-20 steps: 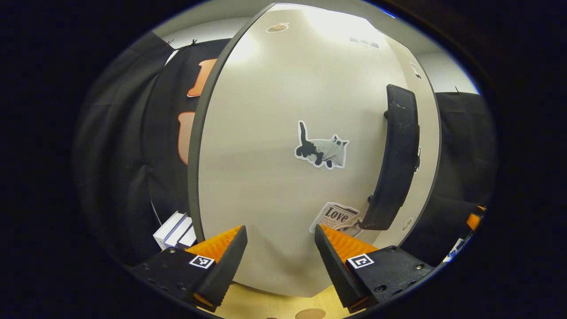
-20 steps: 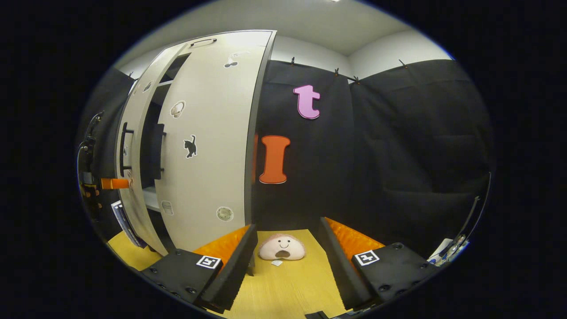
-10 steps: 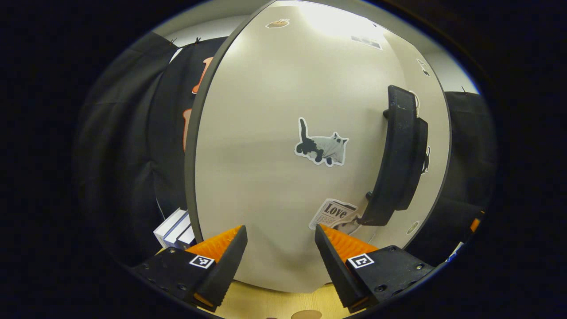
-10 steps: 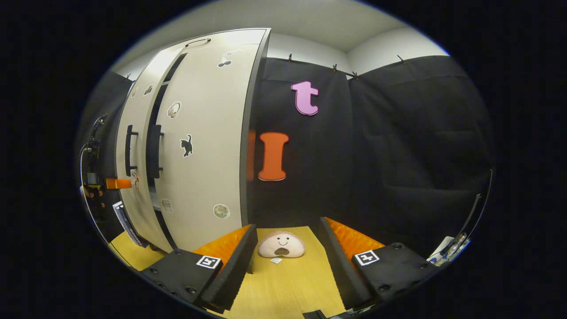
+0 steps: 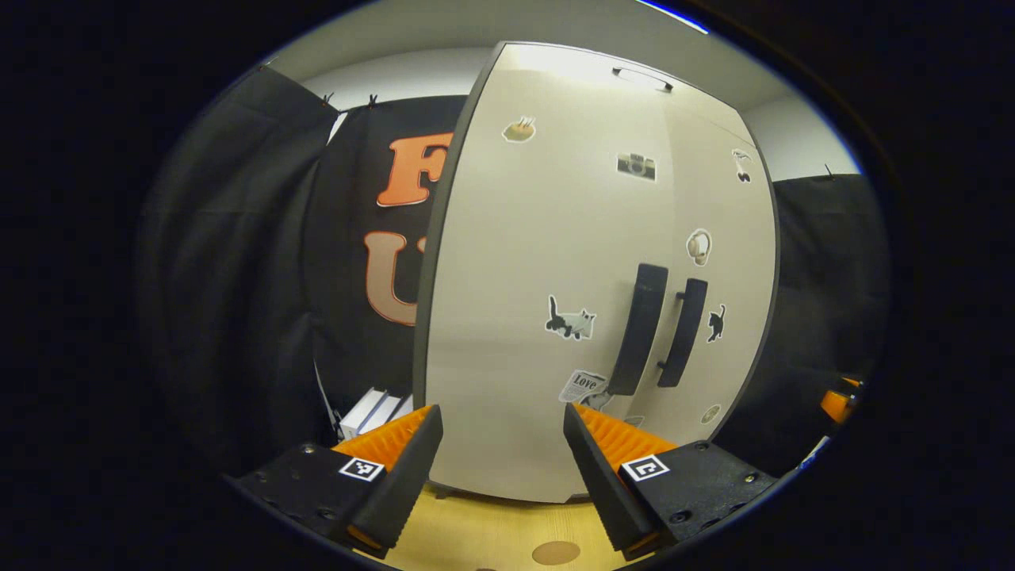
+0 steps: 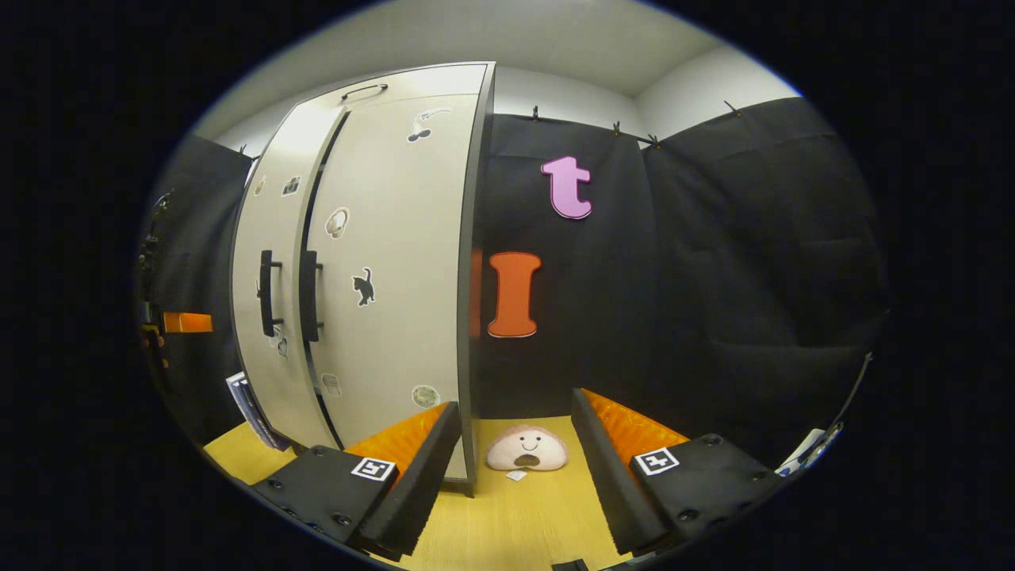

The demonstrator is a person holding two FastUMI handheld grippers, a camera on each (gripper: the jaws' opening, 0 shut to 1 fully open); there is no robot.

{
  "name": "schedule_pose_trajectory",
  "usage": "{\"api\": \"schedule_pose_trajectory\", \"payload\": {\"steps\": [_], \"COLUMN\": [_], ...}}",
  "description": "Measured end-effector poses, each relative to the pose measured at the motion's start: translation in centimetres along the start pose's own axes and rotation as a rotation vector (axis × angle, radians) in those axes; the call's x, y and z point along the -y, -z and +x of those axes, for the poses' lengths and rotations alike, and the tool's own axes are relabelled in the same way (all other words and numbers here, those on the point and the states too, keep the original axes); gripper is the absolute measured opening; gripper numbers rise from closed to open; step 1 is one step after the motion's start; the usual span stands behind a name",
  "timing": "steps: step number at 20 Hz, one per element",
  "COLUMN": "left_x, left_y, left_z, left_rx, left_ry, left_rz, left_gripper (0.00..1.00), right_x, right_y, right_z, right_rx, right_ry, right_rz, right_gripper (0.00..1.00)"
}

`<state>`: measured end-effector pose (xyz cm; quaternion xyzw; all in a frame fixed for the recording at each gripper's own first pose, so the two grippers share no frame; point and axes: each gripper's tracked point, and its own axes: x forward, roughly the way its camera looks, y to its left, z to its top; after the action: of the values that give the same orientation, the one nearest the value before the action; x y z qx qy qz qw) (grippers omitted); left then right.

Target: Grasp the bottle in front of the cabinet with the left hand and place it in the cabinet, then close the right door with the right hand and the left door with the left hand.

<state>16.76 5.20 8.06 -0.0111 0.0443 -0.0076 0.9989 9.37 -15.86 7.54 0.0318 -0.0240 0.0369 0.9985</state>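
Left gripper view, reading left to right. White boxes [image 5: 371,410] sit low on the wooden table [image 5: 492,539], beside the cabinet's left edge. My left gripper [image 5: 498,458] stands with its jaws spread and nothing between them, off the cabinet [image 5: 507,262] and pointed at its front. The left door [image 5: 515,317] lies flush with the right door [image 5: 725,262]; I see only a thin seam between them. On the left door: a cat sticker [image 5: 570,320] and a newspaper sticker [image 5: 584,386] below it. The two dark handles [image 5: 644,329] stand upright side by side at the seam. At the far right edge I see part of the other gripper, too little to read.

Right gripper view, left to right. At the far left edge, one finger of the left gripper [image 6: 187,322] shows, apart from the cabinet [image 6: 444,238]. The left door [image 6: 273,238] and right door [image 6: 388,238] both sit shut, handles [image 6: 308,295] paired at the seam. A black cat sticker [image 6: 364,286] is on the right door. My right gripper [image 6: 514,456] is spread wide, empty, aimed past the cabinet's right corner. A small plush toy with a face [image 6: 526,450] lies on the table [image 6: 515,523] between its fingers, untouched.

Bottle: not visible from outside; doors closed, so I cannot confirm its place inside.
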Motion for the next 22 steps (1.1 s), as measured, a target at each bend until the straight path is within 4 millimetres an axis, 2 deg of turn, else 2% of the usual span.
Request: {"api": "schedule_pose_trajectory", "payload": {"steps": [3,5,8,10,11,16,19,22], "left_x": [-1.3,-1.9,-3.7,-5.3,-5.9,-7.6,-8.6,-8.8], "left_y": [-2.2,-3.3,-5.4,-7.0,-7.7,-7.9,-7.2,-6.8], "left_z": [-3.4,-4.9,-7.9,-9.4,-10.1,-11.3,-11.1,-10.9], "left_rx": [0.029,0.050,0.091,0.131,0.159,0.166,0.154,0.147], "left_ry": [-0.009,-0.005,-0.013,-0.037,-0.048,-0.034,-0.018,0.005], "left_rz": [0.026,0.025,0.031,0.072,0.091,0.089,0.077,0.066], "left_gripper": [0.95,0.94,0.92,0.94,0.92,0.94,0.92,0.94], "right_x": [-1.3,-2.5,-3.9,-5.0,-5.6,-8.2,-8.9,-9.0], "right_y": [-1.6,-2.3,-2.7,-2.6,-2.5,-2.7,-3.0,-3.3], "right_z": [-0.2,-0.4,-0.6,-0.7,-0.7,-1.9,-2.8,-4.0], "right_rx": [0.027,0.046,0.064,0.064,0.065,0.070,0.077,0.084], "right_ry": [-0.018,-0.033,-0.041,-0.045,-0.049,-0.055,-0.042,-0.020], "right_rz": [0.002,0.006,-0.009,-0.011,-0.008,-0.008,-0.022,-0.022], "right_gripper": [0.93,0.94,0.93,0.93,0.93,0.93,0.93,0.93]}}
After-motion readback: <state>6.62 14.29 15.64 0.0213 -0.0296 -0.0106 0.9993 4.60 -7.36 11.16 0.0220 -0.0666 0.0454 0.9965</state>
